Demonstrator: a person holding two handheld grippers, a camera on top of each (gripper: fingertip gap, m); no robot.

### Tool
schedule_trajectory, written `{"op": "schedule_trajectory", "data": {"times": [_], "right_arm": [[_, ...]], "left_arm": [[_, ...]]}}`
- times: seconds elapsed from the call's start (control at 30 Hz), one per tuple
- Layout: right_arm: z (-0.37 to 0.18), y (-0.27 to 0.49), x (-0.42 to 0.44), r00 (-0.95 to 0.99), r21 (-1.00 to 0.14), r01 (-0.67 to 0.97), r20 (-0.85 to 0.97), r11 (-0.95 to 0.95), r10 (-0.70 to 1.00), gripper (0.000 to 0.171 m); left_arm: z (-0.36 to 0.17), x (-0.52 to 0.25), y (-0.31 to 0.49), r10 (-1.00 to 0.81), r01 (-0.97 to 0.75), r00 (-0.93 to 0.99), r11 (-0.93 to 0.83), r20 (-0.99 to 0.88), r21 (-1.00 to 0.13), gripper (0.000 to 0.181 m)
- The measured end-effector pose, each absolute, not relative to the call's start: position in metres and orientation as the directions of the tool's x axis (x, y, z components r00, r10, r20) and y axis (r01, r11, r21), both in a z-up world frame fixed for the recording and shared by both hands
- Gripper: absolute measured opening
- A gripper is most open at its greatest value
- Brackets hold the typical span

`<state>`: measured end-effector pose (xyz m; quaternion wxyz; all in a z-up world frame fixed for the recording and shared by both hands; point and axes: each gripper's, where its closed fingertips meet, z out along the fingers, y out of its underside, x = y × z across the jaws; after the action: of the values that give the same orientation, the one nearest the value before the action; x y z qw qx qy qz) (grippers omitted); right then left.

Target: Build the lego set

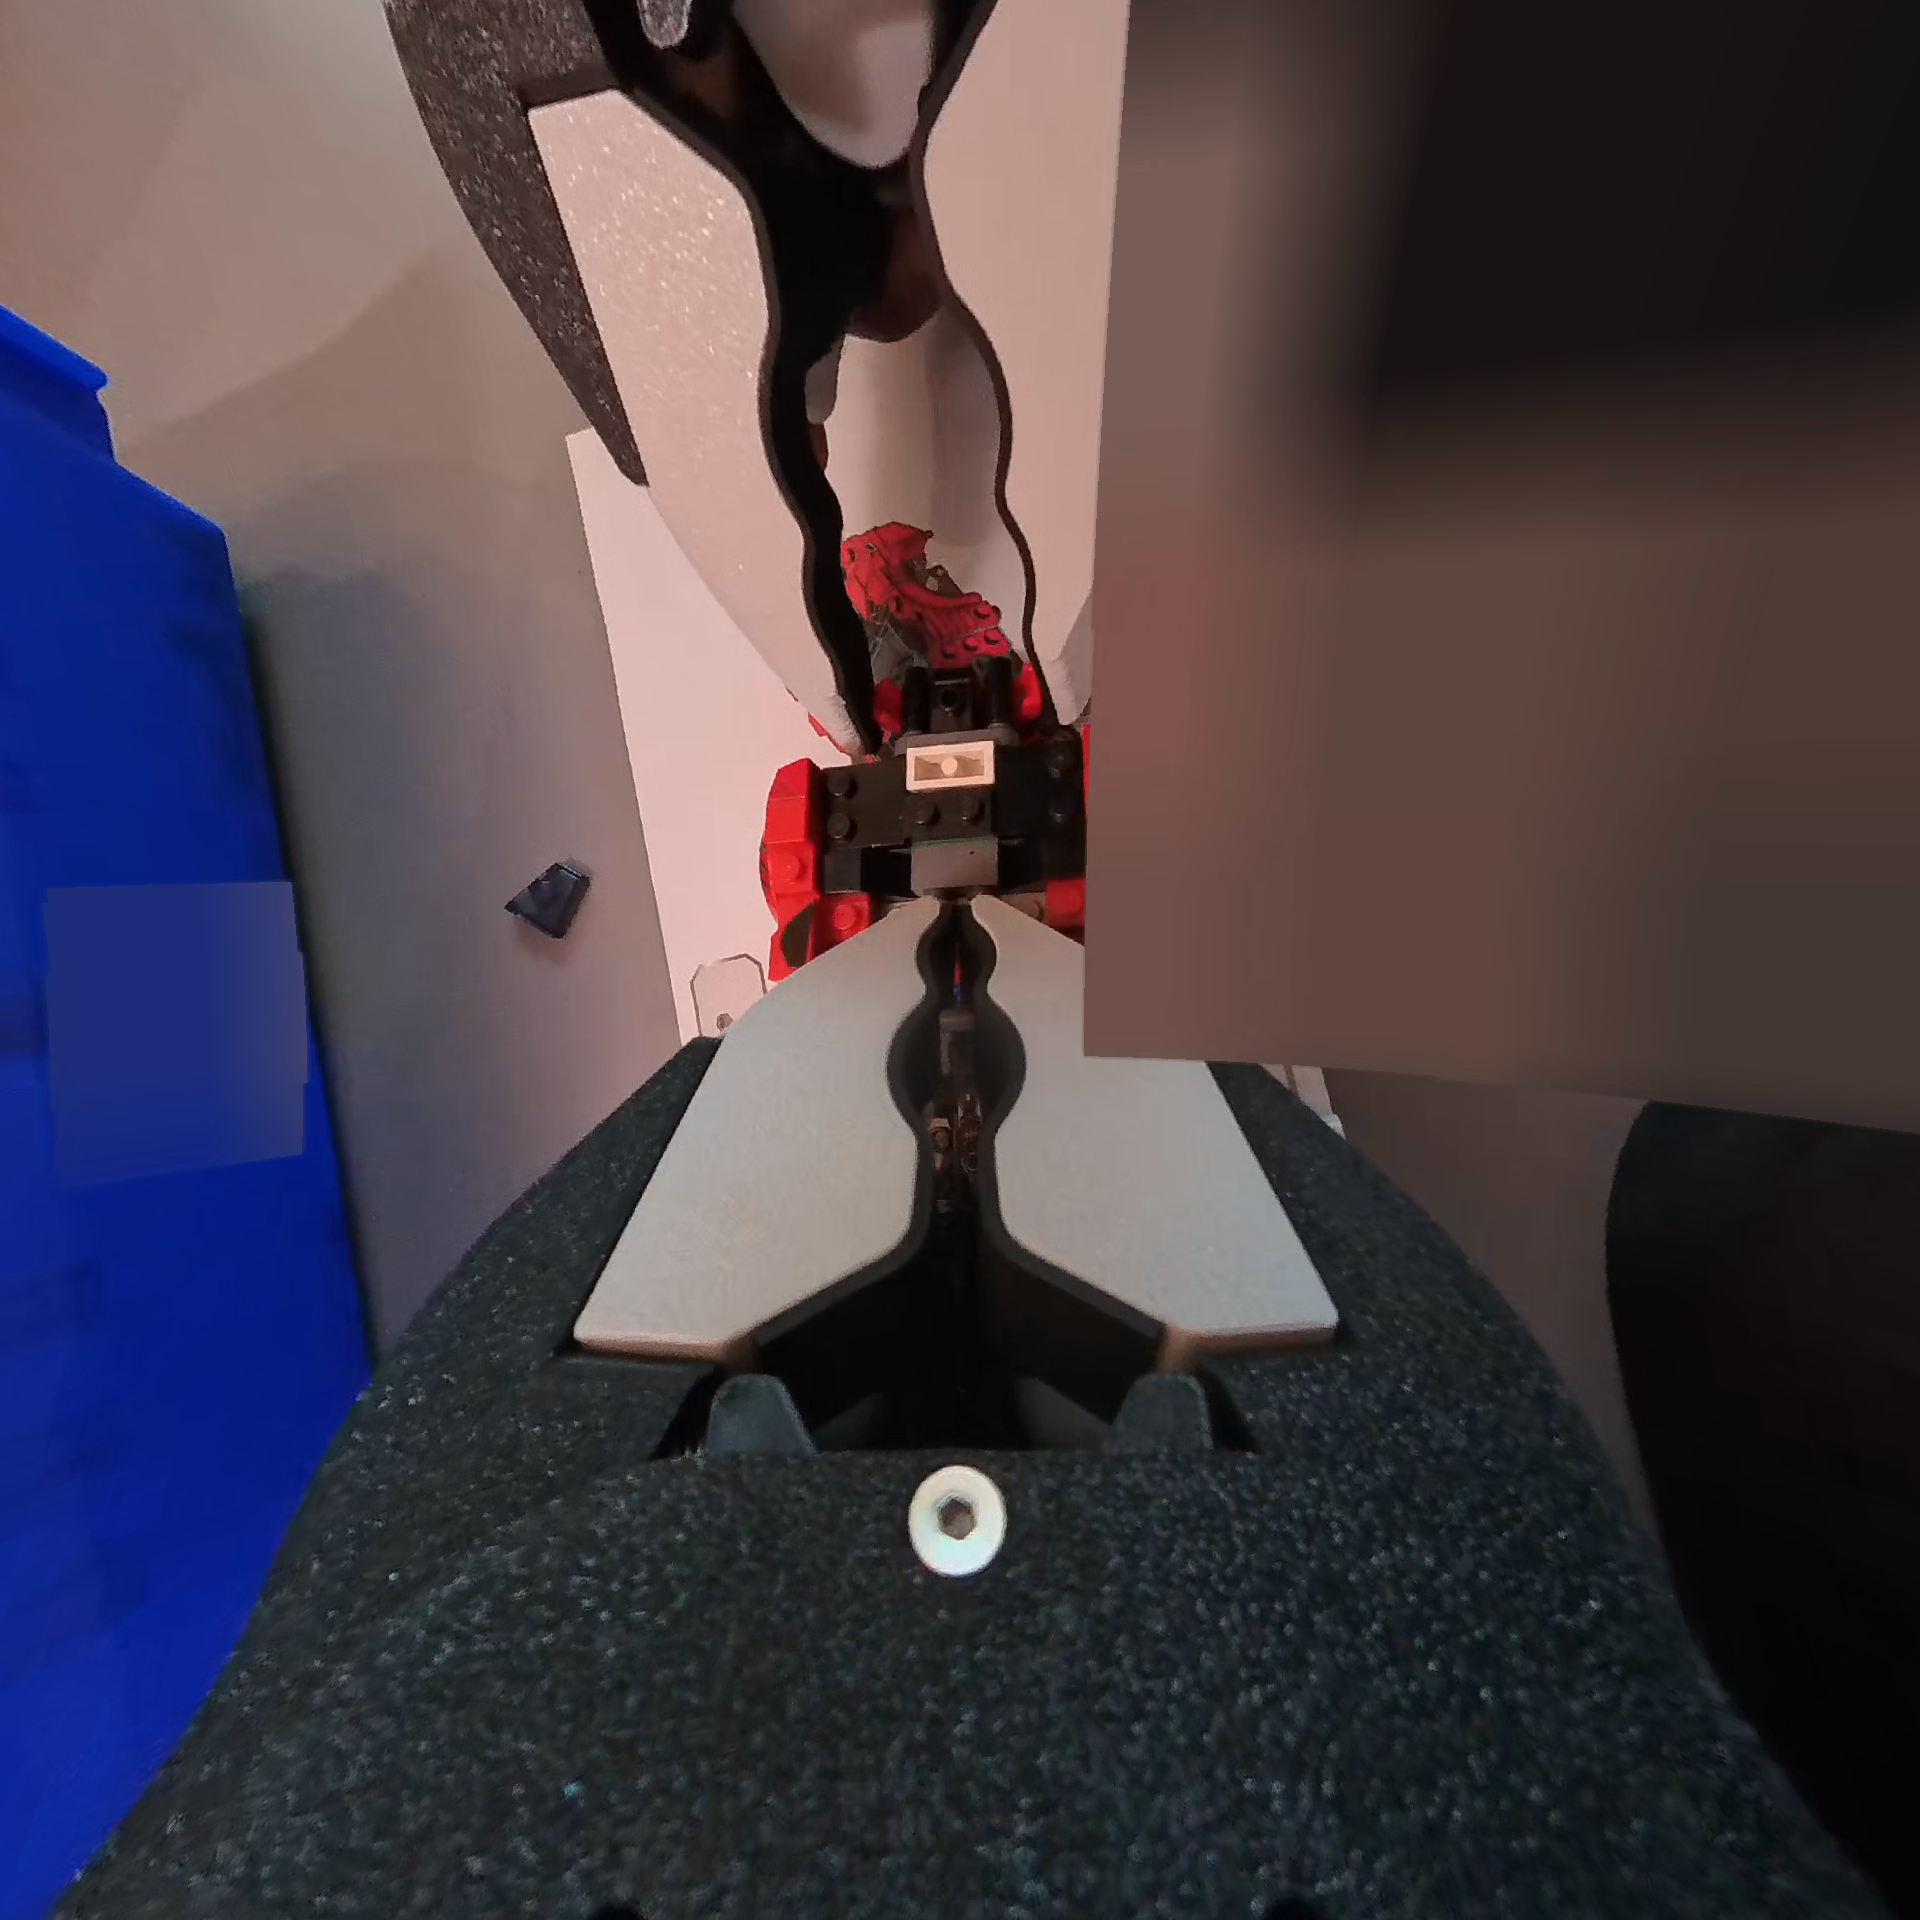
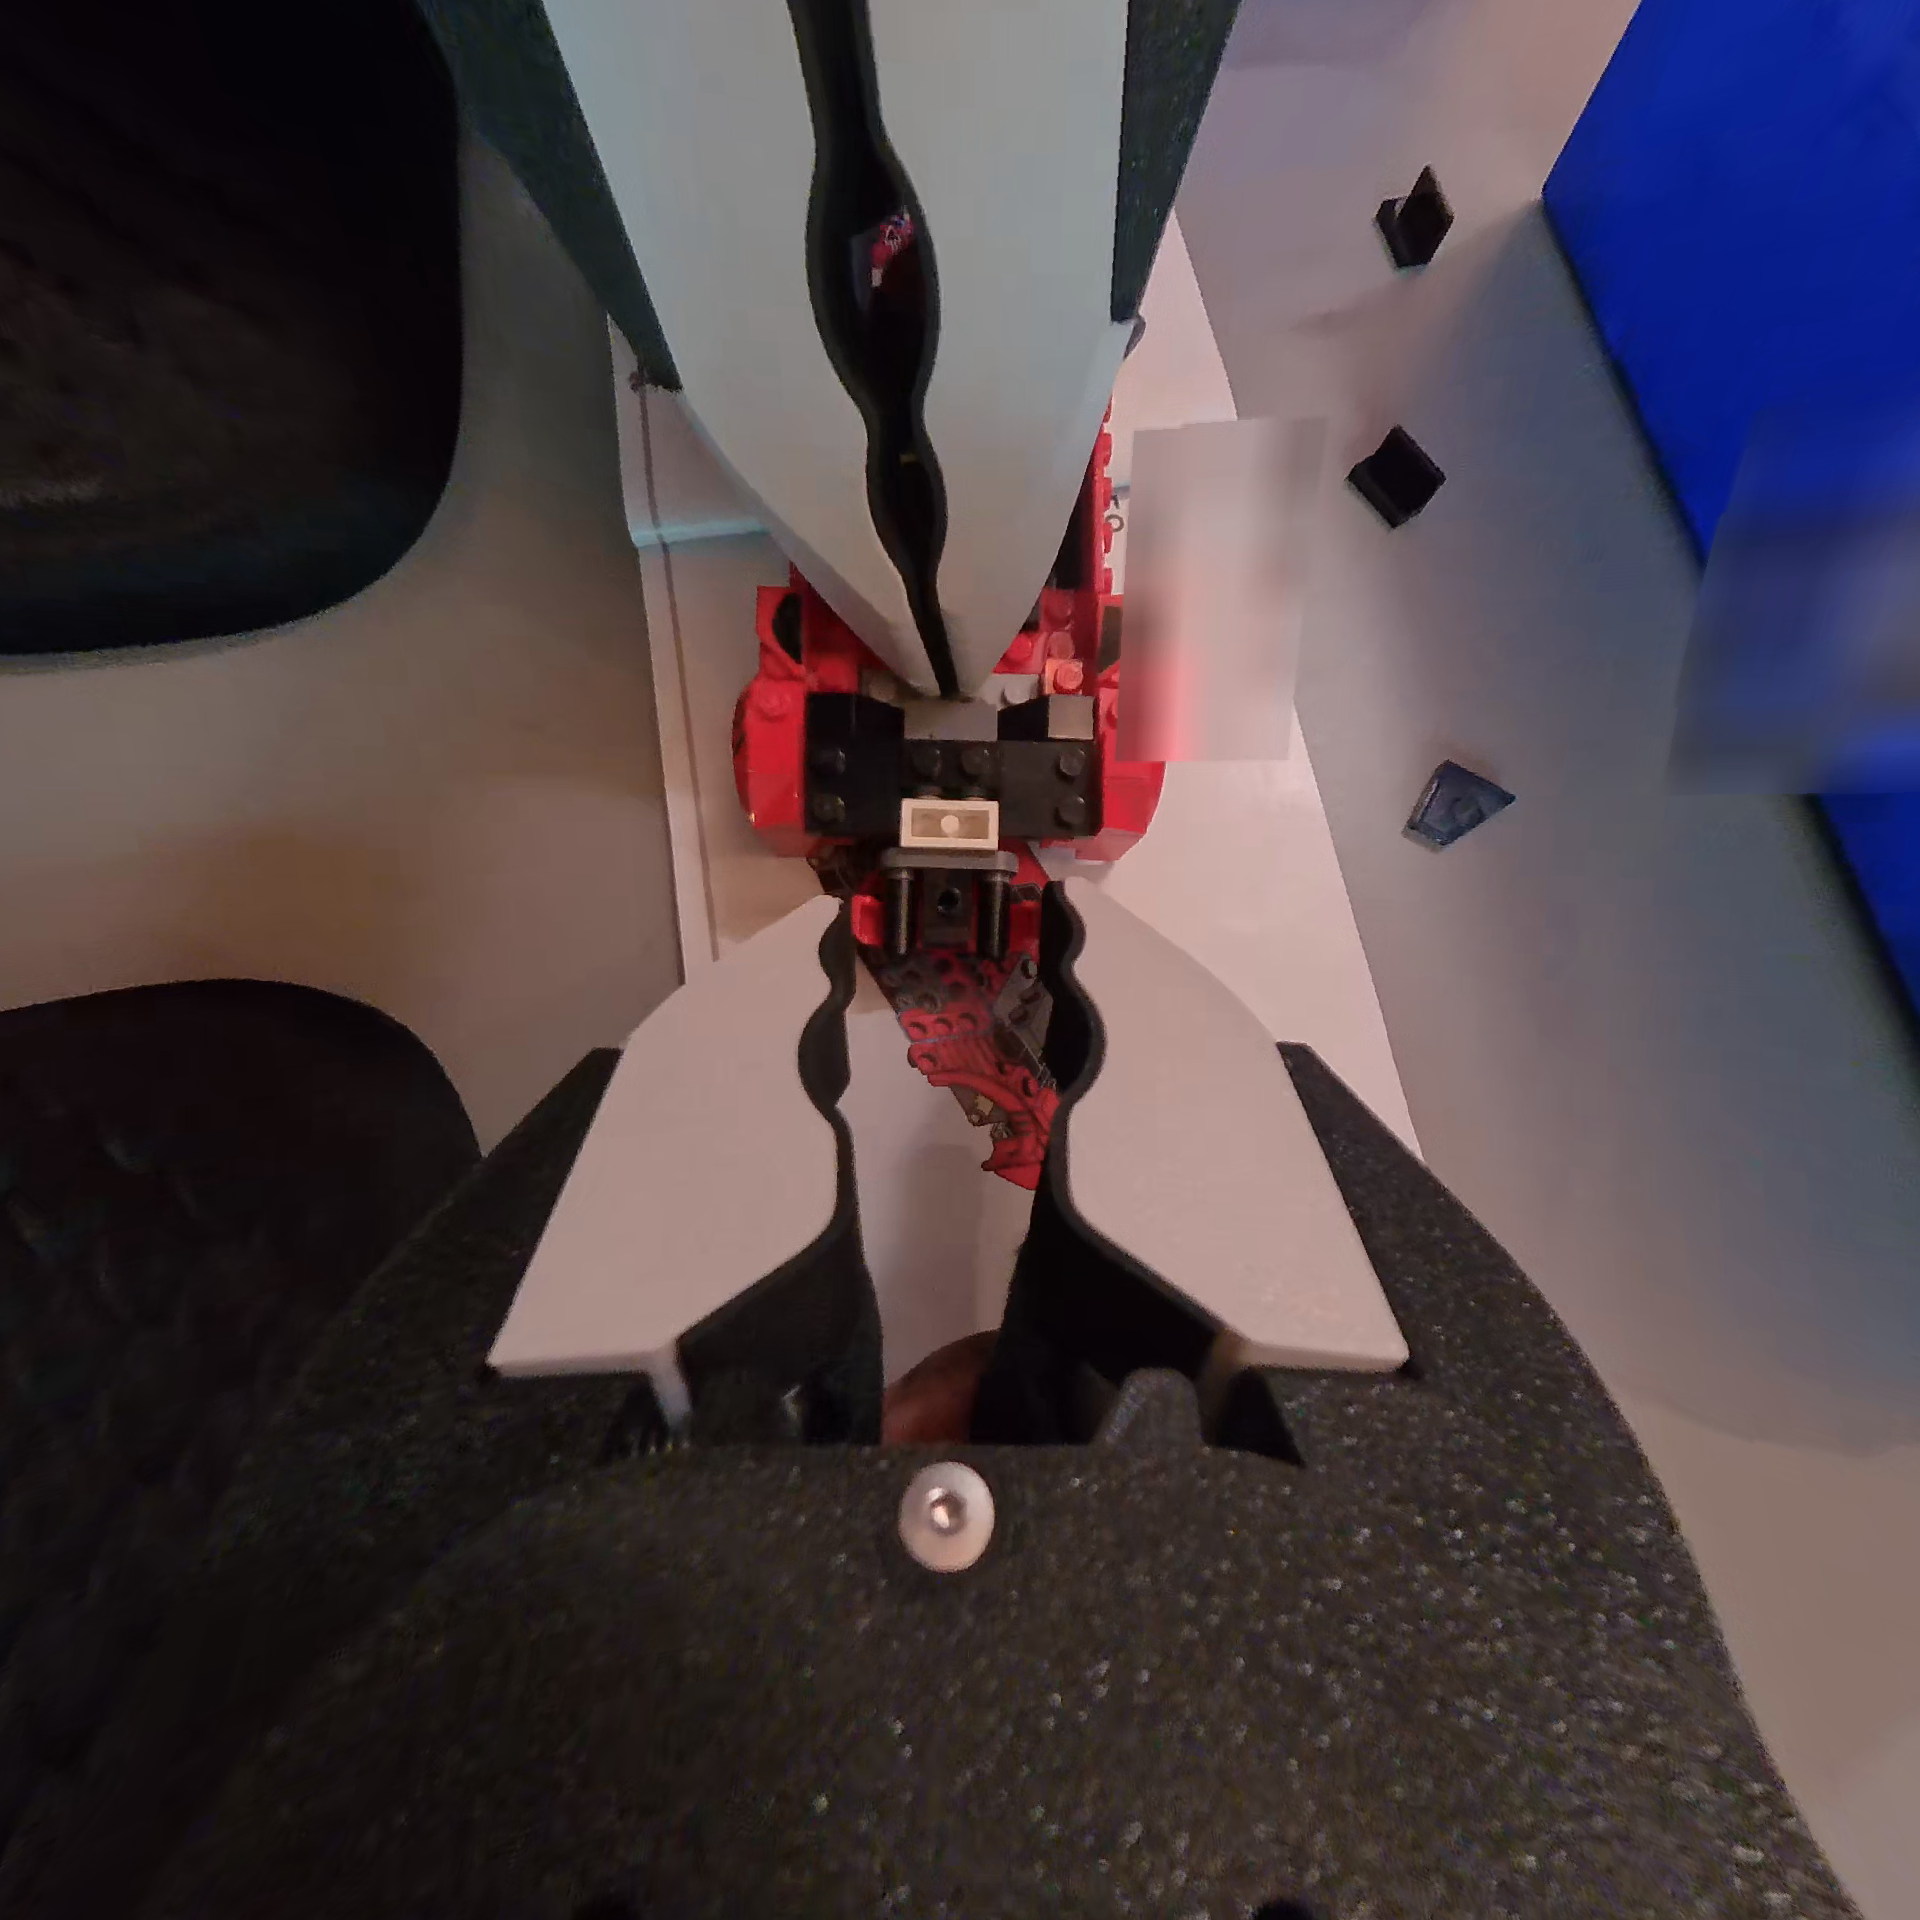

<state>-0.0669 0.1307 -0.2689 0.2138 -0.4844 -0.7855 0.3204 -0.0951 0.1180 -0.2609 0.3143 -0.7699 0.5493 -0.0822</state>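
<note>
The red and black lego model (image 1: 935,821) sits at the middle of both wrist views, lying on a white sheet (image 1: 665,665) spread over the pale table (image 1: 436,727); a small white brick (image 1: 951,767) with one stud sits on its black centre block. In the left wrist view the left gripper (image 1: 951,906) reaches up from 6 o'clock, its grey fingers (image 1: 810,1122) drawn together so the tips nearly meet, pressed against the near edge of the model; whether they pinch a small piece there I cannot tell. The right gripper (image 1: 951,717) comes down from 12 o'clock in that view, its jaws a narrow way apart at either side of the model's far end; in the right wrist view its tips (image 2: 951,914) flank a black part with two pins, and a printed red picture on the sheet shows between the fingers. A small dark blue piece (image 1: 551,899) lies loose on the table at 9 o'clock; beyond it stands a blue bin (image 1: 125,831). In the right wrist view two small black pieces (image 2: 1397,476) lie at 2 o'clock, near the blue bin.
</note>
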Motion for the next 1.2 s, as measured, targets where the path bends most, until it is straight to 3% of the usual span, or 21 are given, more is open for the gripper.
{"op": "schedule_trajectory", "data": {"times": [0.53, 1.2], "right_arm": [[-0.256, 0.130, -0.065, -0.440, -0.772, 0.577, -0.018, 0.267, 0.898, 0.034], [-0.266, 0.130, -0.067, -0.442, -0.734, 0.597, 0.036, 0.324, 0.896, 0.034]], "left_arm": [[-0.260, -0.094, 0.118, -0.895, -0.750, 0.399, -0.193, -0.201, -0.632, 0.000], [-0.260, -0.094, 0.119, -0.890, -0.688, 0.427, -0.202, -0.163, -0.697, 0.000]]}}
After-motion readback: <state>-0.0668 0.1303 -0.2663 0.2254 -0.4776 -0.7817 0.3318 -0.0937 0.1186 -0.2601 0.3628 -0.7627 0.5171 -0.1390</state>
